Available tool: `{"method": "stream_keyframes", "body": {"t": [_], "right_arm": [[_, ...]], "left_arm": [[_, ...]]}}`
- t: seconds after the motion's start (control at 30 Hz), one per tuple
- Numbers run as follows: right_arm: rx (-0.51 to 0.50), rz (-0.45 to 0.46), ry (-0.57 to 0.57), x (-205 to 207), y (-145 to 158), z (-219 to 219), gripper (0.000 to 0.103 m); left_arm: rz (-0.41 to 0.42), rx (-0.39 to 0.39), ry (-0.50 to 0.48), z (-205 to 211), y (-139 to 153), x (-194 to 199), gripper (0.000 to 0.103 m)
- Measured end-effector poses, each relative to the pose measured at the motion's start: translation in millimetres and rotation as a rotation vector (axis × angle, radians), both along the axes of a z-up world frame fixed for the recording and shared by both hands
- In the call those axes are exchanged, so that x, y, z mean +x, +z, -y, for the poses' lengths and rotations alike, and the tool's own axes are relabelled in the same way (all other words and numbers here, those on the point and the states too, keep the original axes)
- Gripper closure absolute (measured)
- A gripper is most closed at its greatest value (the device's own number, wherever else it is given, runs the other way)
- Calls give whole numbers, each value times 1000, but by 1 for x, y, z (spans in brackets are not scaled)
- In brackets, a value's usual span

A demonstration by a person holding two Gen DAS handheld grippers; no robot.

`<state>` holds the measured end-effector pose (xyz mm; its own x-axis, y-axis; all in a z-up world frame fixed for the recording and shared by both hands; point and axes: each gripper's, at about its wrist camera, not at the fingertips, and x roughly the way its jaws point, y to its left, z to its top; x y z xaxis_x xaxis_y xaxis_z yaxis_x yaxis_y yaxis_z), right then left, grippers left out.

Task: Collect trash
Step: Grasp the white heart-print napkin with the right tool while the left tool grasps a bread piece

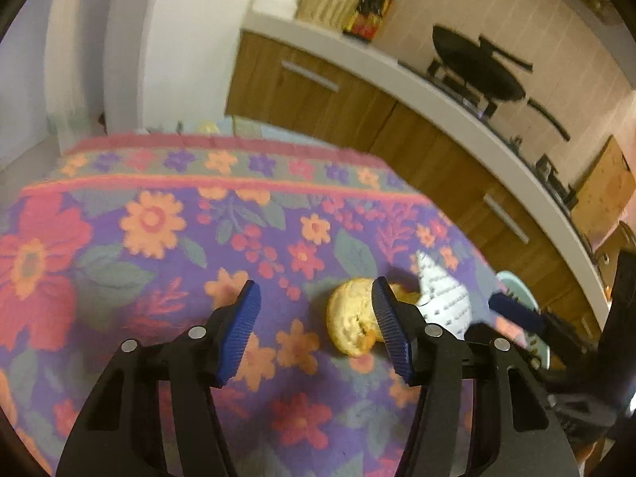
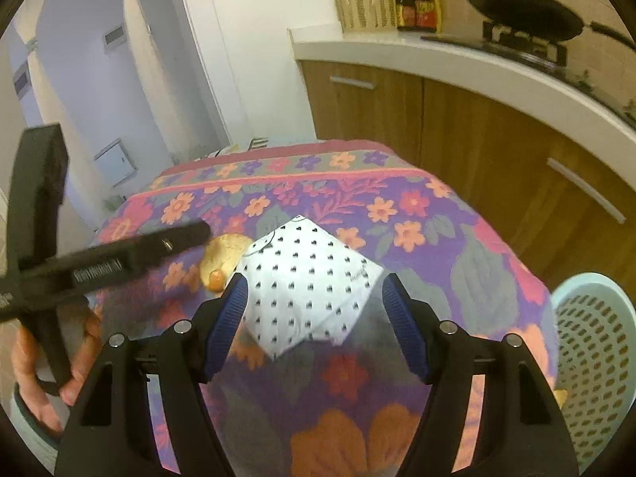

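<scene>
Both the left gripper and right gripper hold their jaws spread wide, gripping nothing, tilted downward.

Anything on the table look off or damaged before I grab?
Yes: the bun lies bare on the tablecloth with a bite gone, filling showing. Beside it the patterned napkin lies askew and looks creased. Nothing looks spilled.

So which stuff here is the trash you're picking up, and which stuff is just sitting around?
For the job:
half-eaten bun
spotted napkin
pale green basket
left claw and right claw, both open

Just lying about:
wok
sauce bottles
flowery tablecloth
</scene>
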<state>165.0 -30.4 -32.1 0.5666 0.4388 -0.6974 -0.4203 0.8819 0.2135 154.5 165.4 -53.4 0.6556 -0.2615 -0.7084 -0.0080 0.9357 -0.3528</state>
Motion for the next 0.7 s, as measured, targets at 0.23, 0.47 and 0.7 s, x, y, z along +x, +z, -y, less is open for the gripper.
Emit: {"method": "stream_keyframes", "body": {"t": [0.23,0.47,0.7], "right_arm": [[-93,-87,75,14,-20,-25,37],[-78,-83,93,4,-21,-21,68],[-33,-64,78,1,-16,-14,81]], "left_arm": [[-6,-65,-84,2,-9,8,47],[-14,-80,-121,6,-11,9,73],[-12,-55,-139,15,-12,5,98]]}}
